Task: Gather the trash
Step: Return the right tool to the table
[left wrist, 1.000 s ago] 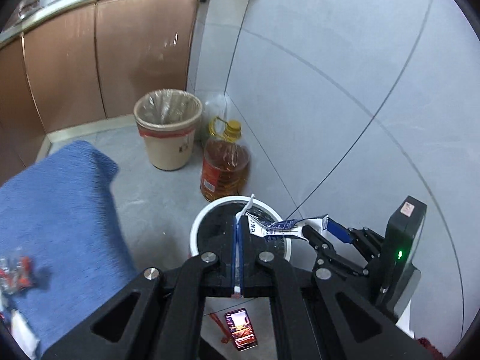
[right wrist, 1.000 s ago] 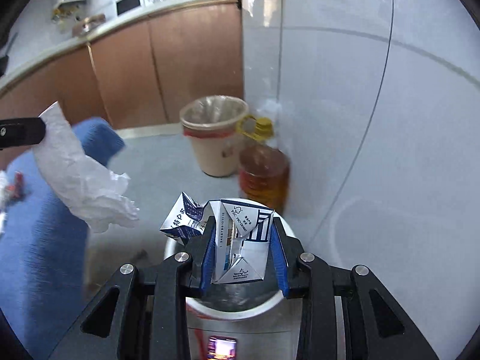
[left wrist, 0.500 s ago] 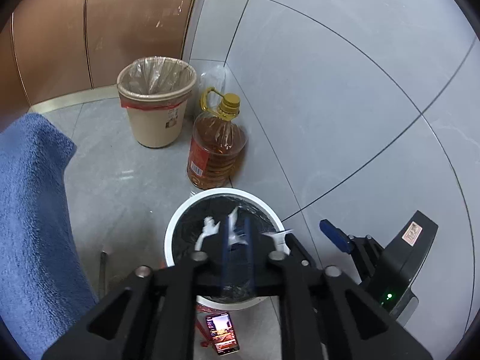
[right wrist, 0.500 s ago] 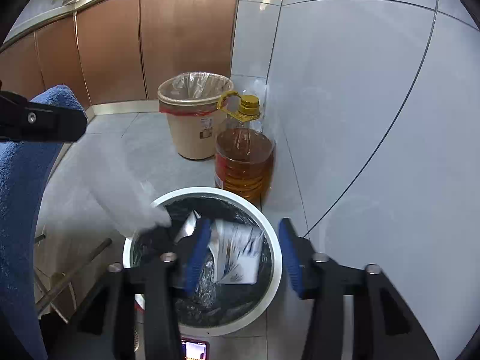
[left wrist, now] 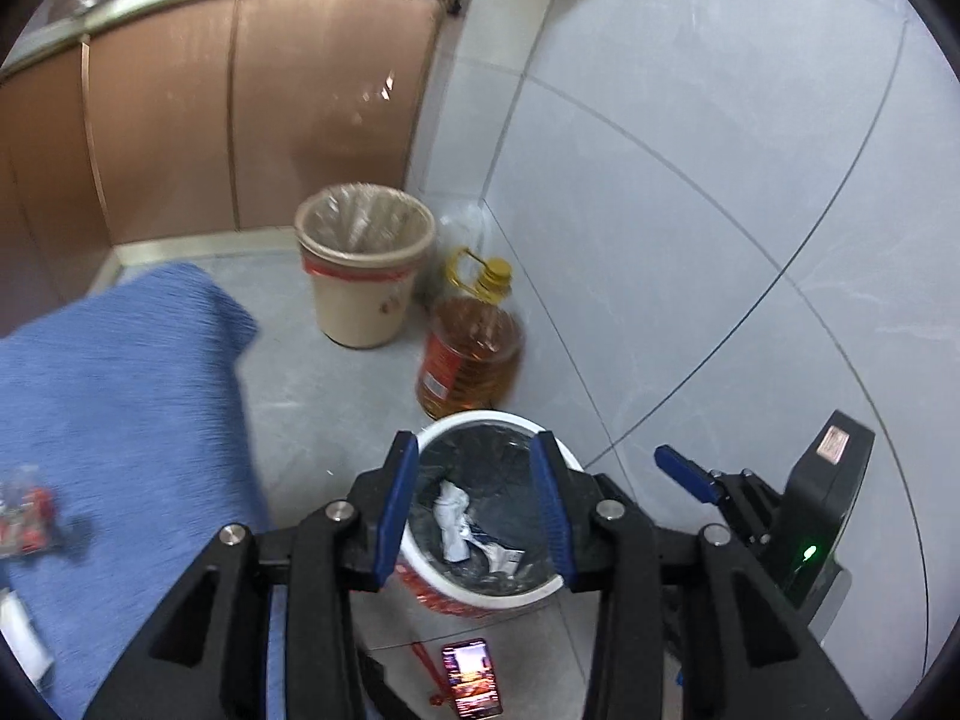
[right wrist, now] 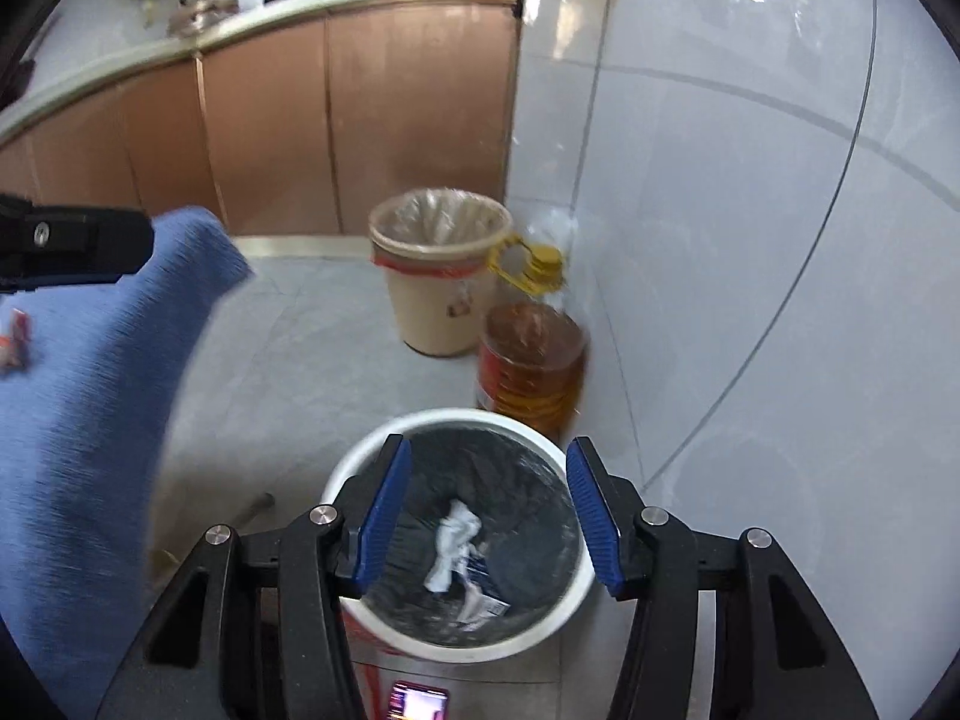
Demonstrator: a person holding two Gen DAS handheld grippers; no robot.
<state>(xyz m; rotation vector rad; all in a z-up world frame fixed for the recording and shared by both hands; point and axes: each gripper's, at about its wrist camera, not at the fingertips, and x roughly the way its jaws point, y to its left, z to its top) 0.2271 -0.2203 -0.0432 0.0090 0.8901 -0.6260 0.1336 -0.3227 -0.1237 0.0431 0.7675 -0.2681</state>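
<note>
A white-rimmed bin point(left wrist: 501, 597) point(right wrist: 414, 639) with a black liner stands on the floor below both grippers. Inside it lie a crumpled white tissue point(left wrist: 450, 516) point(right wrist: 453, 540) and a blue-and-white carton point(left wrist: 501, 555) point(right wrist: 486, 597). My left gripper point(left wrist: 474, 498) hangs over the bin, its jaws opening with nothing between them. My right gripper point(right wrist: 489, 498) is also above the bin, open and empty; it shows at the right of the left wrist view point(left wrist: 684, 468). The left gripper's body point(right wrist: 72, 240) appears at the left edge of the right wrist view.
A beige bin point(left wrist: 363, 276) point(right wrist: 441, 276) with a clear liner and an oil jug point(left wrist: 471, 354) point(right wrist: 531, 360) stand by the tiled wall. A blue cloth surface point(left wrist: 120, 408) point(right wrist: 90, 420) with small red wrappers point(left wrist: 24, 516) lies left. A phone point(left wrist: 471, 678) lies on the floor.
Both grippers opened and let go: the tissue left the left gripper and the carton left the right gripper, and both now lie in the black-lined bin.
</note>
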